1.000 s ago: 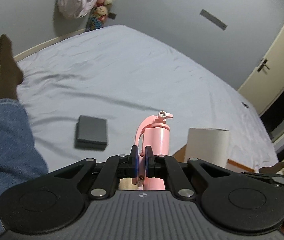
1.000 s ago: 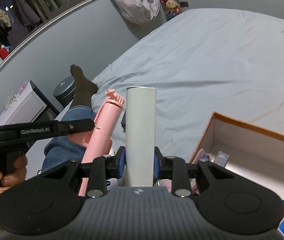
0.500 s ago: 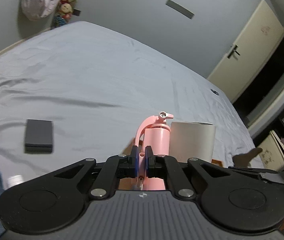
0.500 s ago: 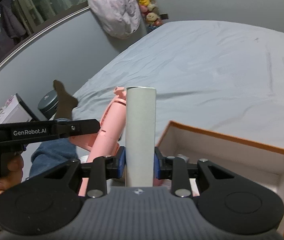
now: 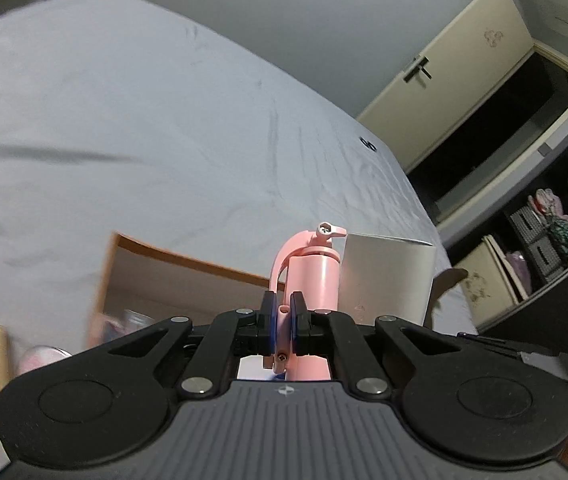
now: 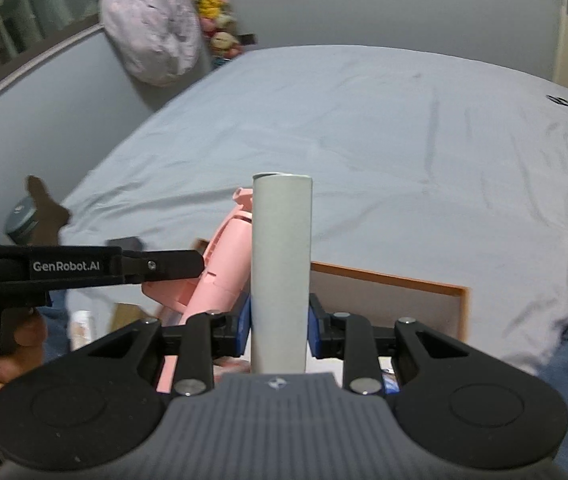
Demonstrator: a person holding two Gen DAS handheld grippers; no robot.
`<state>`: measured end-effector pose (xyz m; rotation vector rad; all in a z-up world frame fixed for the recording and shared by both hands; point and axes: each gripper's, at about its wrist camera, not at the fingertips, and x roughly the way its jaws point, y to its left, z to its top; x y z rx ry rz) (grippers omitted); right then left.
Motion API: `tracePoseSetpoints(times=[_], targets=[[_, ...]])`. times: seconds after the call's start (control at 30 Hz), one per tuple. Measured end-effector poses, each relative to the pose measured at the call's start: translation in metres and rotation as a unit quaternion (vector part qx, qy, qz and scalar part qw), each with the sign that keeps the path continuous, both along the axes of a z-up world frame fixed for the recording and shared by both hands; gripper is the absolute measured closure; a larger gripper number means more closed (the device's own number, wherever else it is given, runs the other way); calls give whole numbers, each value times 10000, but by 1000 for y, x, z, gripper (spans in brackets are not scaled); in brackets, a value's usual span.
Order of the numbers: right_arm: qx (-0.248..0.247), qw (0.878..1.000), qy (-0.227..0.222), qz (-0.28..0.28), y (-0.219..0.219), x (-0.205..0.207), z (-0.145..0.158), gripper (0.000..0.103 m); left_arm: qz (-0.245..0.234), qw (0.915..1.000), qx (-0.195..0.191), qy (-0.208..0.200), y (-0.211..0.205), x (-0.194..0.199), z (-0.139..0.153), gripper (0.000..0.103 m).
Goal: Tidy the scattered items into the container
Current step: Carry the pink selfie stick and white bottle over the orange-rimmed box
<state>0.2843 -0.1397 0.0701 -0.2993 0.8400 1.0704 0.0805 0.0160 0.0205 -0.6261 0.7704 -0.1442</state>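
Angled downward above the orange-rimmed cardboard box (image 6: 387,280), left tongs (image 5: 282,312) clamp a pink plastic tool (image 5: 311,276), right tongs (image 6: 280,320) a grey cardboard tube (image 6: 282,264).

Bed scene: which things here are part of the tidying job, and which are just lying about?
Job:
- pink tool, in left gripper
- grey tube, in right gripper
- orange-rimmed box

Lying about:
- plush toys
- lilac bundle
- door
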Motion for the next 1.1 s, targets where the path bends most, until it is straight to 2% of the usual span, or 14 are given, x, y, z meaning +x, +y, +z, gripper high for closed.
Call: tracePoseSetpoints(times=[0.27, 0.43, 0.53, 0.77, 0.97, 1.03, 1.1], targets=[[-483, 9979, 162, -409, -30, 28, -22, 73, -118, 9966, -623, 528, -30, 17, -46, 96], [-715, 9948, 418, -592, -39, 39, -44, 73, -94, 9960, -630, 628, -39, 20, -68, 95], [-945, 9926, 301, -696, -41, 38, -56, 72, -163, 9944, -775, 707, -43, 21, -79, 96], [-1125, 9891, 477, -820, -48, 39, -75, 72, -198, 9967, -450, 646, -53, 22, -87, 94], [-1165, 9888, 426, -830, -39, 39, -76, 73, -189, 9991, -106, 370, -59, 23, -79, 94], [-1184, 9885, 389, -855, -38, 40, -75, 72, -198, 9991, 78, 361, -62, 26, -79, 93], [-1214, 9882, 317, -876, -35, 38, -77, 72, -240, 9988, 58, 422, -66, 27, -83, 94]])
